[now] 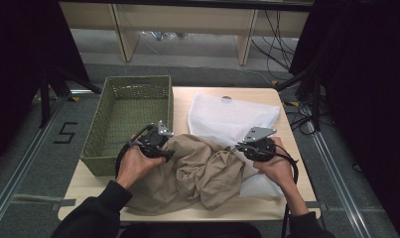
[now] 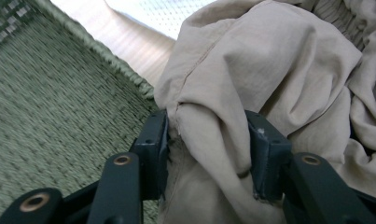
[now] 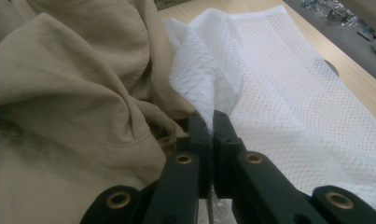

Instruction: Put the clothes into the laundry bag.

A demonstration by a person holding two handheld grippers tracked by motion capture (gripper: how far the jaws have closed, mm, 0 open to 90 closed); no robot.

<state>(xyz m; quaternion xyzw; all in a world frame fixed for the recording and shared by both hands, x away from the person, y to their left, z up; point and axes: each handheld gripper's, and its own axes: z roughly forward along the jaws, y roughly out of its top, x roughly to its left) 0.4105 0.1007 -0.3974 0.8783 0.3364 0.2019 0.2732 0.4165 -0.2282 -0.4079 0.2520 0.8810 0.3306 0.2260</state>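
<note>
A light wooden table (image 1: pixel 282 196) carries three things. A green woven basket (image 1: pixel 133 89) stands on its left part and its left side reaches a little over the table edge. A white mesh bag (image 1: pixel 227 116) lies flat on the right part, toward the far edge. A crumpled beige cloth (image 1: pixel 197 173) lies on the near part, just beside the basket, and it covers part of the bag.

The left black two-jaw tool (image 1: pixel 157 144), gripped from behind by the left hand (image 1: pixel 134 164), pinches a thick fold between part-spread jaws. The right tool (image 1: pixel 257 145), in the right hand (image 1: pixel 279 168), has its jaws pressed together.
</note>
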